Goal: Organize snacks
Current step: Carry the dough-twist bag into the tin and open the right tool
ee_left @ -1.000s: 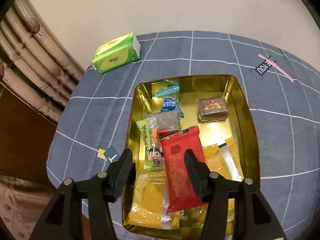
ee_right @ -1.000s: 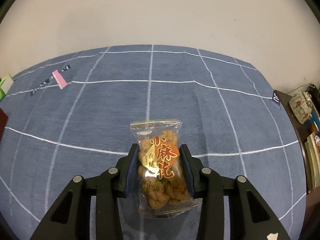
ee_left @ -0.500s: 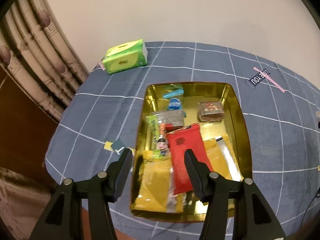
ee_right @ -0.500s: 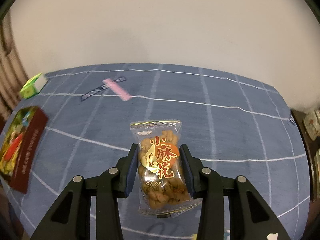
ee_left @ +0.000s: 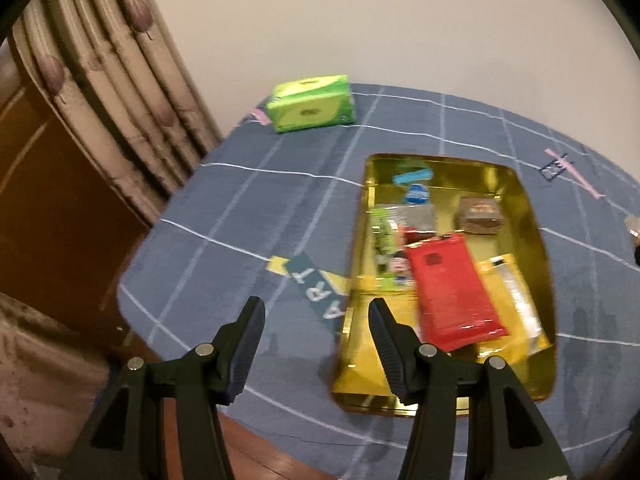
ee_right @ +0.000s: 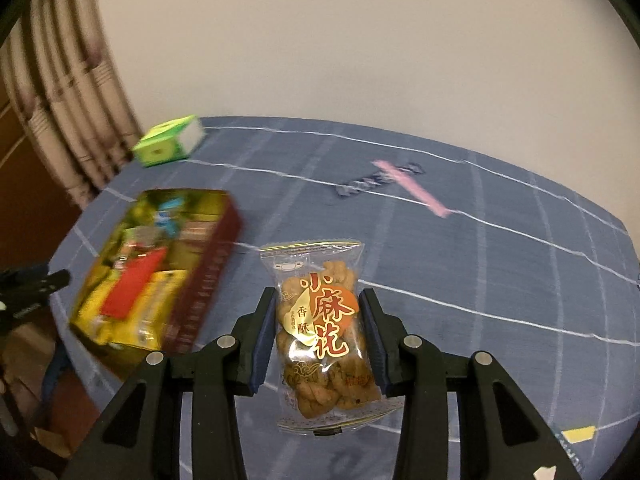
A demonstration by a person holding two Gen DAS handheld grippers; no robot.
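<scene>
Now my right gripper (ee_right: 318, 334) grips a clear bag of fried dough twists (ee_right: 322, 334), its fingers (ee_right: 264, 340) pressed narrow against the bag's two sides. A second ago this view showed only blue checked cloth ahead; since then the gold tin (ee_right: 208, 280) has swung into sight. The bag now hangs above the counter (ee_right: 500, 264) just right of the tin, off the cloth and not yet over the rim. The green tissue pack (ee_right: 168, 144) sits beyond the tin, near the curtain (ee_right: 60, 100).

My left gripper (ee_left: 316, 342) holds nothing, its fingers (ee_left: 250, 340) standing about half apart. A second ago they hung over the tin's near end; now they hang left of the tin (ee_left: 536, 216), over bare cloth, one finger just overlapping the tin's left wall in view. Inside the tin lie a red packet (ee_left: 452, 288), yellow packets and a brown block (ee_left: 480, 216), with open gold floor around that block.

I read this as the left side clearing out of the way while the right carries the bag in. Most snacks appear already stowed; this bag still needs lowering and releasing inside.
</scene>
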